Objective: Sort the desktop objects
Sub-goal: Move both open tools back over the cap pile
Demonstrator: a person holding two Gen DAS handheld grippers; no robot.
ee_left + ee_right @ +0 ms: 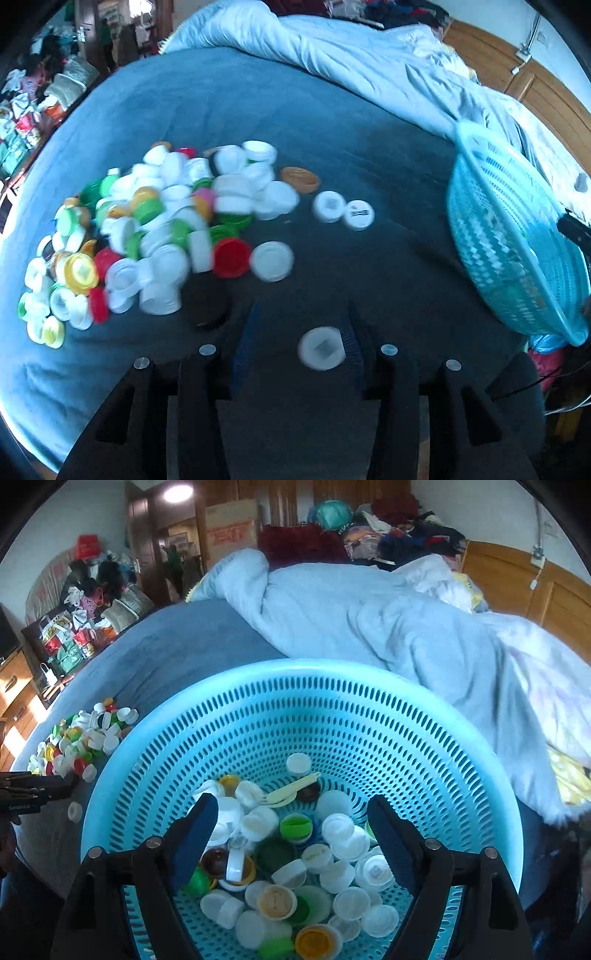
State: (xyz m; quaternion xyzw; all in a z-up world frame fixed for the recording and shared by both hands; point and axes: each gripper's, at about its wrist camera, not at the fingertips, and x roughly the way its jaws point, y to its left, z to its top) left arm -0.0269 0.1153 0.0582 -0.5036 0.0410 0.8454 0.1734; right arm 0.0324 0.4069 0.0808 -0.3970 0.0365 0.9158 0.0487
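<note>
While the bottle caps [155,221] crowd left, the basket [517,236] stands right.

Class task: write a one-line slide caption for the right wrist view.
Open right tool poised over the blue basket of bottle caps, unsorted cap pile on the bed.

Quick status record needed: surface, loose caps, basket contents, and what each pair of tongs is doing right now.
surface: blue bedspread
loose caps: mixed-colour pile on the bedspread
basket: turquoise basket, partly filled with caps, mostly white
left tongs: partly open around a white cap; grip unclear through blur
right tongs: open above the basket, empty
</note>
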